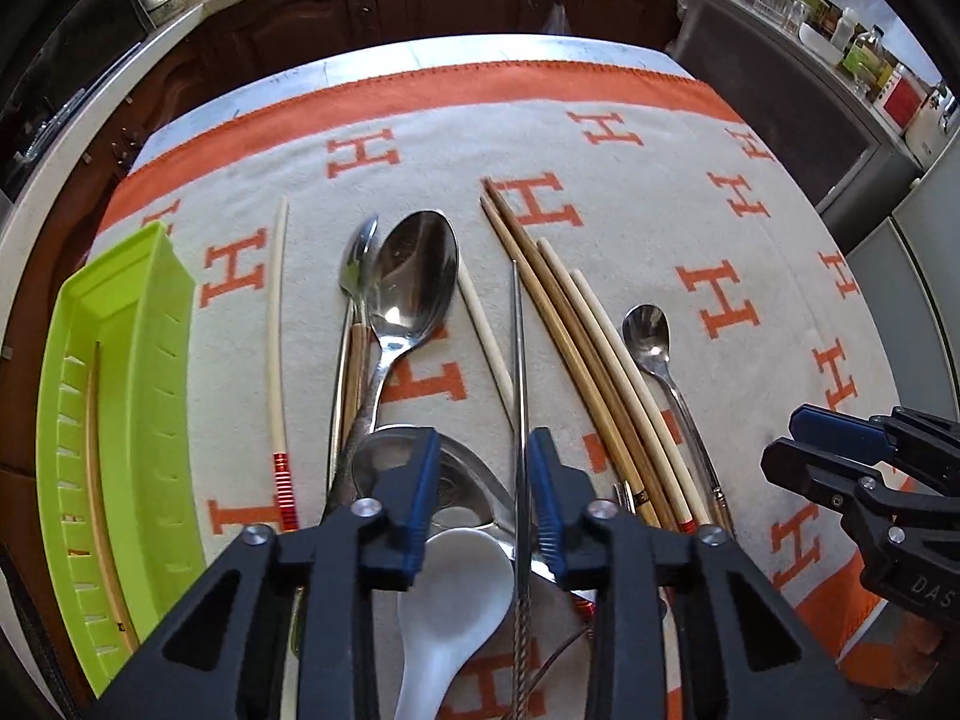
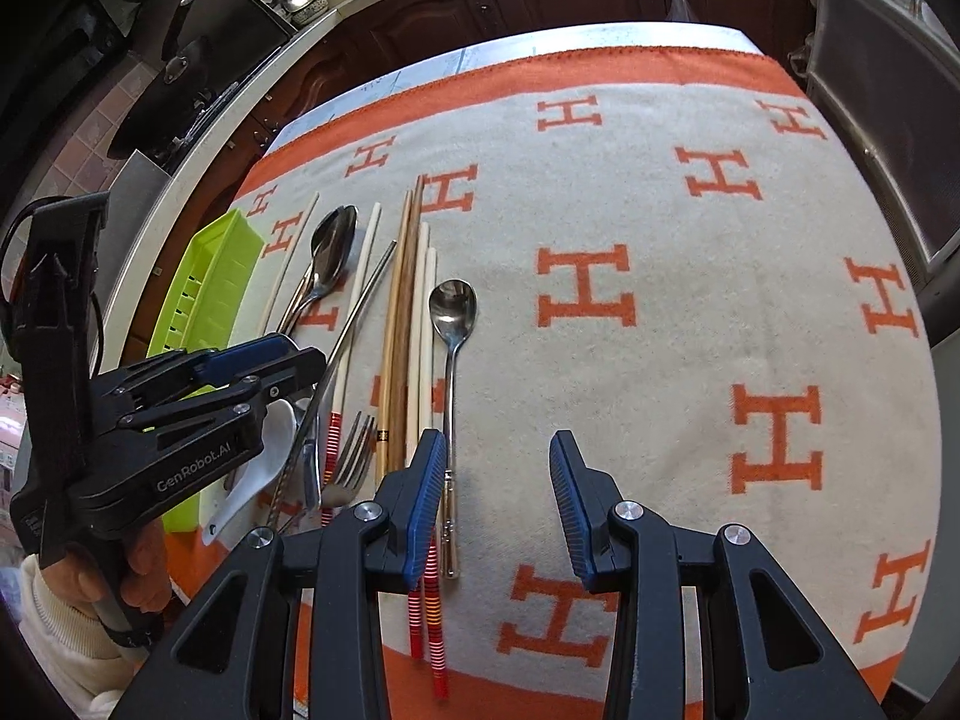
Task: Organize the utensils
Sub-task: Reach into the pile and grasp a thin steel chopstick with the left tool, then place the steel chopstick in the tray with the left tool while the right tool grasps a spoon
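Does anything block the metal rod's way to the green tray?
Nothing upright. The metal rod lies between the left gripper's open fingers; spoons and a red-tipped chopstick lie flat between it and the green tray.

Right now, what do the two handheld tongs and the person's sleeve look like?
Both tongs, left and right, are black plastic linkages with silver rivets and ribbed blue pads. The left one's body carries white lettering, "GenRobot.AI", and a black cable loops at its rear. The sleeve is cream knit.
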`<state>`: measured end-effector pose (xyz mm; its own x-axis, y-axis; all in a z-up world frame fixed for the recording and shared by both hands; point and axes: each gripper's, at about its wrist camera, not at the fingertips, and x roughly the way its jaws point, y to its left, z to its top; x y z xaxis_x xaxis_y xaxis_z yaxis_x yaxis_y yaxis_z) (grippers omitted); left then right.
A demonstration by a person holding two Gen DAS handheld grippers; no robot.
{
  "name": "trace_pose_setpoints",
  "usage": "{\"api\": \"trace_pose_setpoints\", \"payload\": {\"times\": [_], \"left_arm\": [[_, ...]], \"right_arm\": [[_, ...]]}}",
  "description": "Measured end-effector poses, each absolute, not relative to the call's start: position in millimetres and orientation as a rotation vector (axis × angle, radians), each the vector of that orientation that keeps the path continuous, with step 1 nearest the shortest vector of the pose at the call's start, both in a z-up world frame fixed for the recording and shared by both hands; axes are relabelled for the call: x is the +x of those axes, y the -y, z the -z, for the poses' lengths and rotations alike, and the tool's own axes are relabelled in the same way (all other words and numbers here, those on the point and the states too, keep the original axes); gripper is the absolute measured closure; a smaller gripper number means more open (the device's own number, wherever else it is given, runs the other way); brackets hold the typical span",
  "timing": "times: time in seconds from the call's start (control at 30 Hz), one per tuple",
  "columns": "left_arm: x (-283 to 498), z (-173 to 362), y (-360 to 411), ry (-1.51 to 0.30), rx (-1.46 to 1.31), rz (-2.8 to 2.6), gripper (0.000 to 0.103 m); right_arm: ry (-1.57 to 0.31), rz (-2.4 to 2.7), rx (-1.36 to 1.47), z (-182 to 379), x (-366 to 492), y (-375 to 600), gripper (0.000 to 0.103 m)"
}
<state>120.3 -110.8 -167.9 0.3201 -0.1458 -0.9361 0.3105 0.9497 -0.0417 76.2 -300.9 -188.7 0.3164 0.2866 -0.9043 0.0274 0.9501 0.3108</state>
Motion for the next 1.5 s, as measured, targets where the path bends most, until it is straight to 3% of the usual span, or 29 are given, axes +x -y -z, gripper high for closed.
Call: {"api": "trace_pose_setpoints", "payload": {"times": [0.13, 0.6, 0.67, 1.23, 1.5], "left_arm": [[123.5, 173.9, 113.1, -1.232, 0.15, 0.326, 0.087], [124.3, 178.9, 120.0, -1.253, 0.17, 0.347, 0.088], [124.1, 179.5, 119.2, -1.256, 0.168, 0.341, 0.099], [116.8, 146.9, 83.5, -1.241, 0.01, 0.318, 0.1], [111.4, 116.5, 59.1, -1.177, -0.052, 0.293, 0.1]], "right_arm": [[-1.251, -0.188, 0.299, 196.4, 80.1, 300.0, 0.066], [-1.261, -0.22, 0.302, 211.4, 88.2, 289.0, 0.066], [-1.259, -0.22, 0.306, 211.8, 87.6, 289.2, 0.066], [-1.246, -0.235, 0.319, 214.3, 101.3, 283.4, 0.07], [-1.235, -0.176, 0.147, 213.5, 113.8, 256.7, 0.083]]}}
